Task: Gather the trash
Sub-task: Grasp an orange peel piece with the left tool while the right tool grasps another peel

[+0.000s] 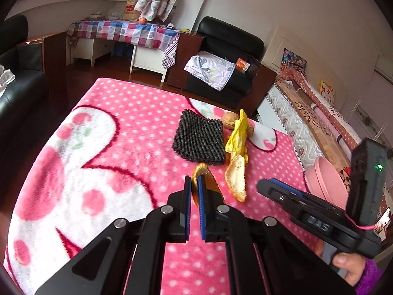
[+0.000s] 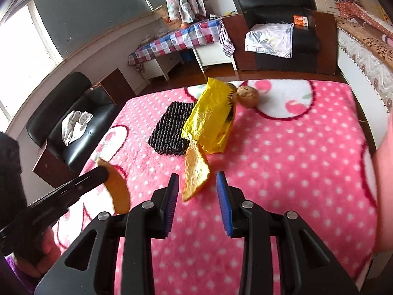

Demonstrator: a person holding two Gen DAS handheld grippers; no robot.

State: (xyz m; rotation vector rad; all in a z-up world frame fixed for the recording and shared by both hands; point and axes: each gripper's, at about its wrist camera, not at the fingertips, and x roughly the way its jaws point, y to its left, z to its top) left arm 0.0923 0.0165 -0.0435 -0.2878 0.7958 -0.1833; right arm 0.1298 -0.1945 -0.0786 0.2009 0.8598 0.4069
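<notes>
Gripping curled orange peel (image 1: 205, 172), left claw (image 1: 194, 184) held it clamped between blue ribbed pads, lifted clear of pink dotted fleece blanket (image 1: 118, 113) covering surface, likely bound for pink bin (image 1: 324, 179) just off blanket's right edge. Second peel (image 2: 195, 172), dry, pithy, wedge-shaped, lay on blanket just ahead of right claw (image 2: 197, 189), jaws parted, empty, lined up to take it. Beyond: crinkled yellow wrapper (image 2: 211, 120), black foam netting (image 2: 169, 130), walnuts (image 2: 248, 95) awaited collection.

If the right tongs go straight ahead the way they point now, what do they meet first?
Most likely the loose peel on the blanket. It lies just beyond the open right tongs, in line with their gap. The yellow bag comes behind it. Depth is hard to judge.
</notes>
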